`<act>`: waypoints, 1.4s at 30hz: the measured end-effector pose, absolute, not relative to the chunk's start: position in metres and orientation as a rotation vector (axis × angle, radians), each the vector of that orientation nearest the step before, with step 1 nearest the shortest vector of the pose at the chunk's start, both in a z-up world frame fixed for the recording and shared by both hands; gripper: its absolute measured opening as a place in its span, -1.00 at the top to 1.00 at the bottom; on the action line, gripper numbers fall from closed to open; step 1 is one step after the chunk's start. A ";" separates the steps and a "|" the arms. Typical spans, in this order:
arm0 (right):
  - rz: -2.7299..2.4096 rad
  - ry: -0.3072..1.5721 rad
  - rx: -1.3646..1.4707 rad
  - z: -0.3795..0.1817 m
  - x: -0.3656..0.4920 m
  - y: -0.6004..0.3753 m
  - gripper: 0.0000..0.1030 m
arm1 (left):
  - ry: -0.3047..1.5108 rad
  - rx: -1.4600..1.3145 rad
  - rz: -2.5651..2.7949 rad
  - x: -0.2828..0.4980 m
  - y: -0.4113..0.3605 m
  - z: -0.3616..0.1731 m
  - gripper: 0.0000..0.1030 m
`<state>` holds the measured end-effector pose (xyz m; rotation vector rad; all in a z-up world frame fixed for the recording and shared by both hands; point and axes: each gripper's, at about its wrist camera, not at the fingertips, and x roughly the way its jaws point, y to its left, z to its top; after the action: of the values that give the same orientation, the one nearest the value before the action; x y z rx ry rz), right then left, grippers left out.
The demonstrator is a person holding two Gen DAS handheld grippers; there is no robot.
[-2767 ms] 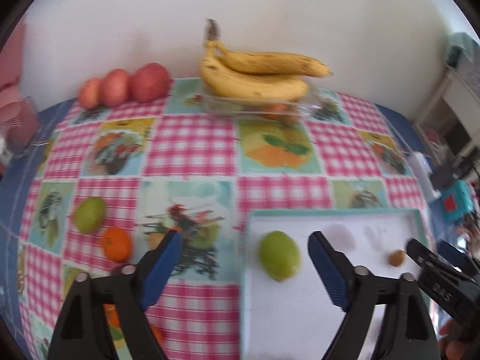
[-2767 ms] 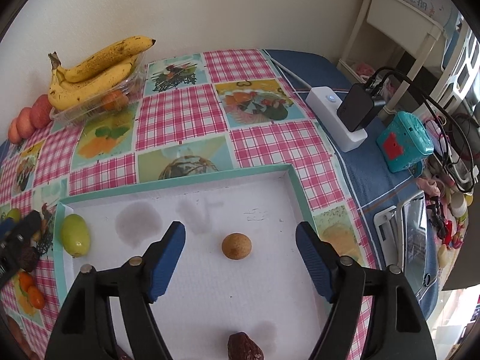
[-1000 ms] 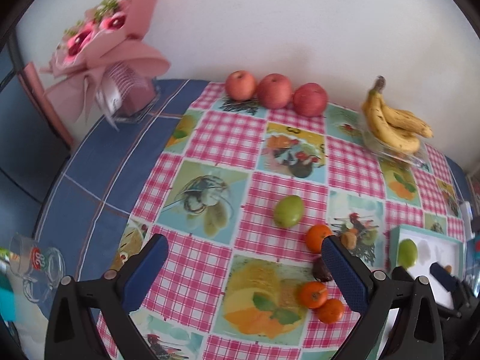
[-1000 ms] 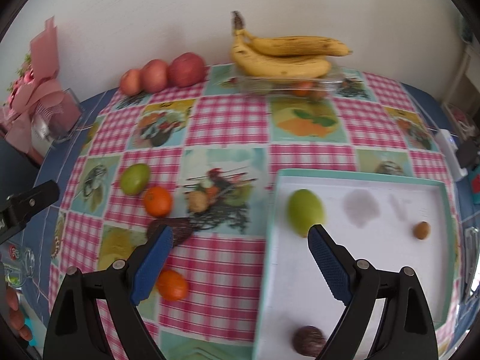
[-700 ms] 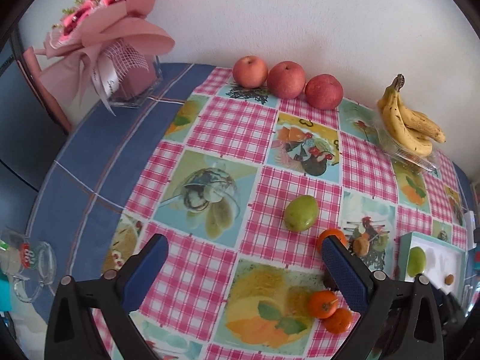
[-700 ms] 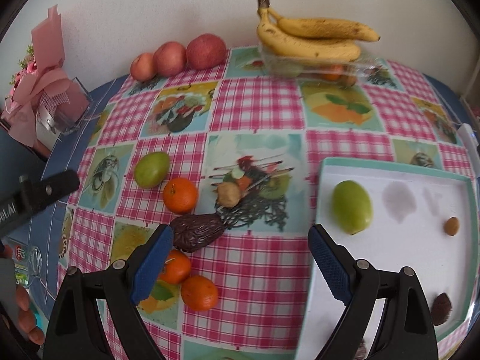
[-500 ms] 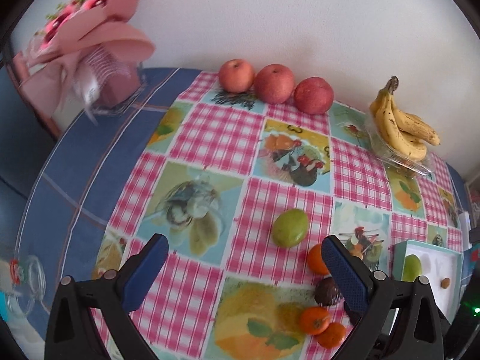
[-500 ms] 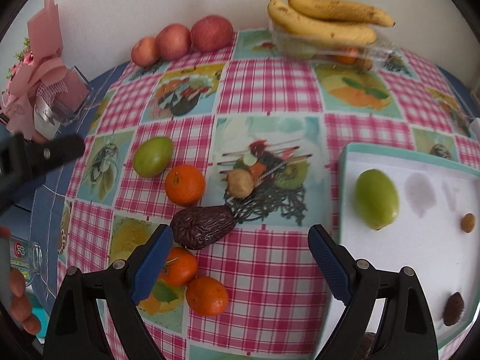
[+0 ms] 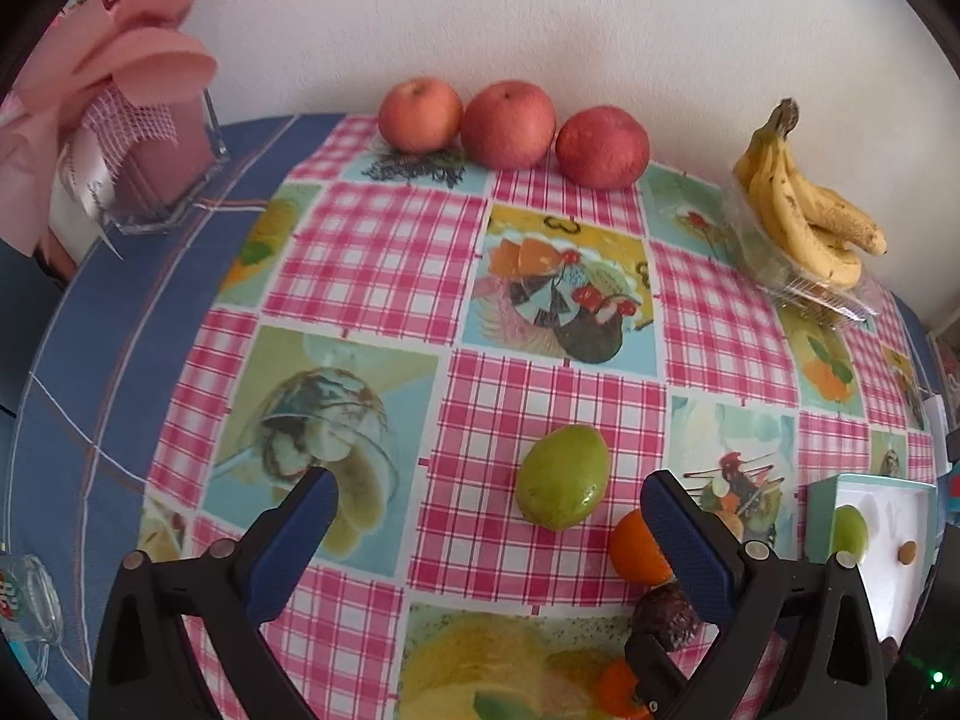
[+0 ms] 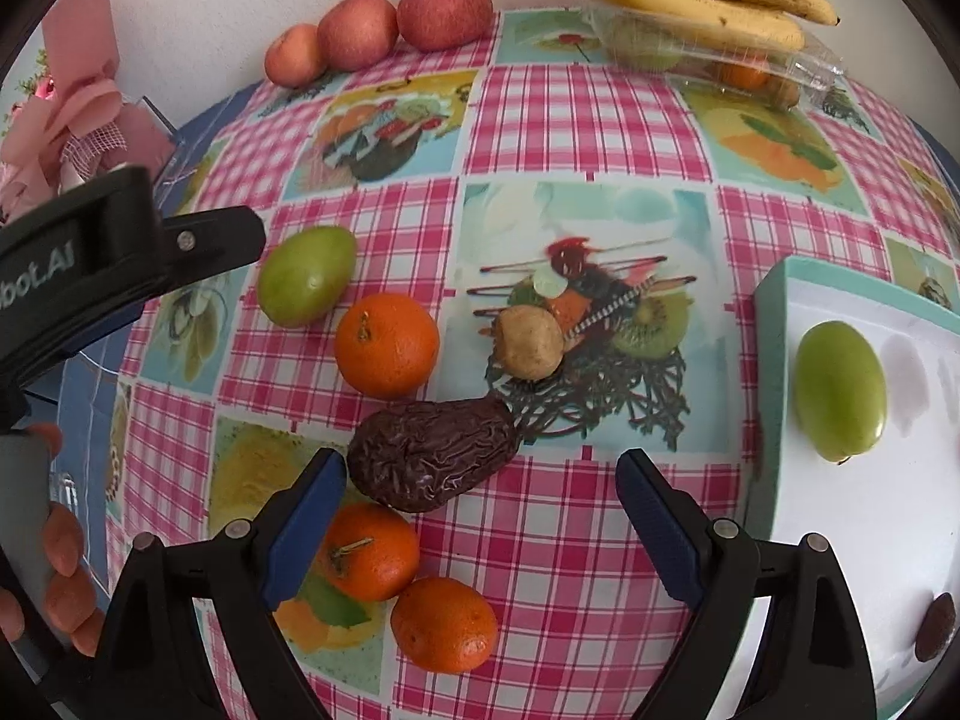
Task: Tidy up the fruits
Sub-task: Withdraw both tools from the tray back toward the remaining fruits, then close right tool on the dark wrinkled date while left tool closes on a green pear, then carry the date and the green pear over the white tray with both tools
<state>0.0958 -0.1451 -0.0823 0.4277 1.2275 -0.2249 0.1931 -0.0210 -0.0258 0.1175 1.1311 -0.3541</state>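
Approach step: my left gripper [image 9: 486,516] hovers, jaws wide, green fruit [image 9: 563,476] just ahead between them. Right gripper [image 10: 480,495] gapes empty over the wrinkled date [image 10: 433,453]. I'd judge the next move is lowering and closing on one, then the tray [image 10: 771,372].

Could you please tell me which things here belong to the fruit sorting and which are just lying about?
Belong to the job:
tray
green fruits
oranges
wrinkled dark fruit
small brown fruit

Probably just lying about:
apples
bananas
bouquet
glass
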 end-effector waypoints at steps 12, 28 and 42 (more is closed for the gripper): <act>-0.187 1.215 0.395 -0.079 0.105 -0.131 -0.26 | 1.178 0.055 -0.422 0.197 -0.037 -0.050 -0.52; -0.220 1.179 0.391 -0.060 0.090 -0.146 -0.17 | 1.197 0.015 -0.400 0.194 -0.033 -0.046 0.15; -0.333 1.136 0.412 -0.029 0.052 -0.191 -0.17 | 1.120 -0.047 -0.370 0.169 -0.016 0.003 0.15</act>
<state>0.0521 -0.1905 -0.0295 0.4116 1.1357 -0.3334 0.1693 -0.0156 0.0030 -0.0471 1.1200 -0.3697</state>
